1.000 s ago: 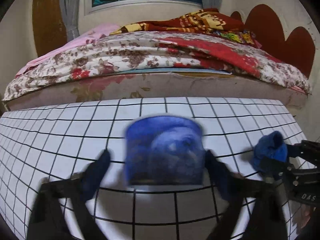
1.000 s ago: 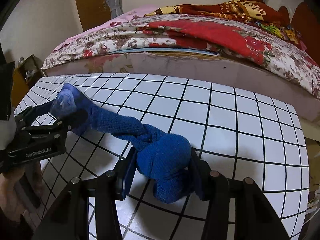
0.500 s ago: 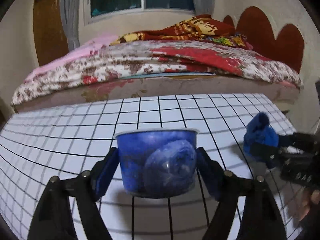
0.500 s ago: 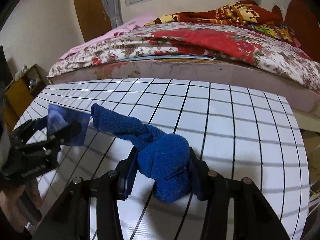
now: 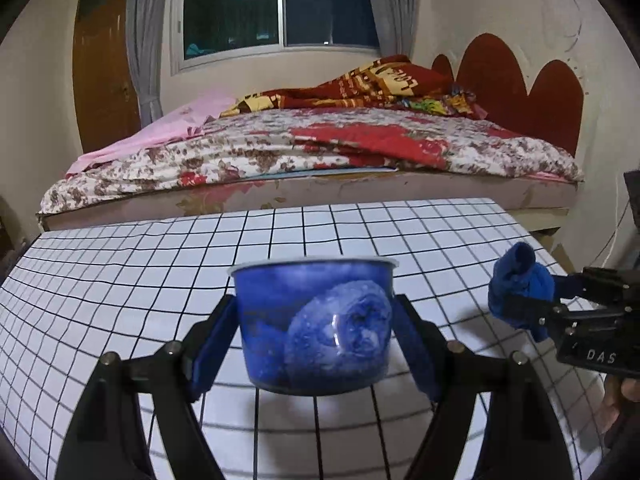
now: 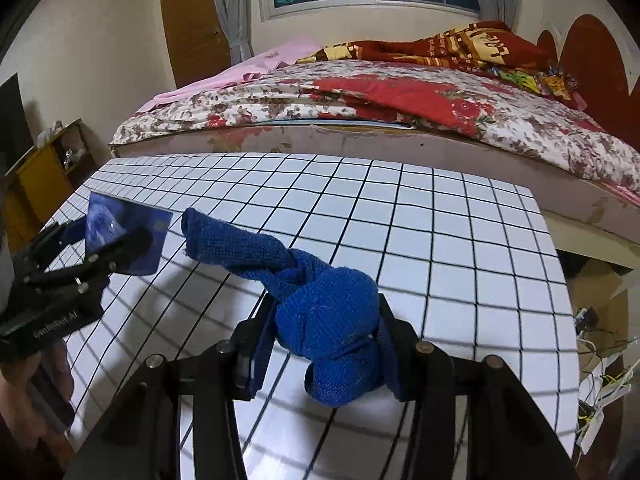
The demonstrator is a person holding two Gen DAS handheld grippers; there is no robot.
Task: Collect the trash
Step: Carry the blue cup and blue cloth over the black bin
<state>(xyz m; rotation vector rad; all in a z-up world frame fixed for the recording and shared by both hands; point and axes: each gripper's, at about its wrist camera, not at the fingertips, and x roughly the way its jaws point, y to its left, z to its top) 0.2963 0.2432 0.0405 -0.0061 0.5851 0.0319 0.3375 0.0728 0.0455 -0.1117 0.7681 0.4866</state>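
My left gripper (image 5: pixel 314 354): clamped on a blue plastic cup (image 5: pixel 314 328); my blue pads press its two sides and I hold it upright, clear of the table.
Blue plastic cup: white rim on top, a crumpled clear wrapper (image 5: pixel 340 332) showing through its wall; in my right wrist view it sits at the far left, between the left gripper's black fingers (image 6: pixel 120 240).
My right gripper (image 6: pixel 320 344): closed on a knotted blue cloth (image 6: pixel 324 332); the knot bulges between the pads, and one loose end sticks out up and to the left, towards the cup.
Knotted blue cloth: held off the table; its shadow lies on the tiles below. In my left wrist view it is at the right edge, in front of the right gripper's black body.
Between my two tools: cup and cloth are near each other but apart.
Table (image 5: pixel 120 272): white top with a black grid, bare under and around both grippers.
My hands: part of one shows at the lower left of the right wrist view (image 6: pixel 20 400).
Bed (image 5: pixel 320 152): just behind the table, with a flowered spread, a red blanket and a pink sheet.
Further back: a dark window with grey curtains, a brown door, a red scalloped headboard.
Left of the table: a yellow shelf unit (image 6: pixel 44 176).
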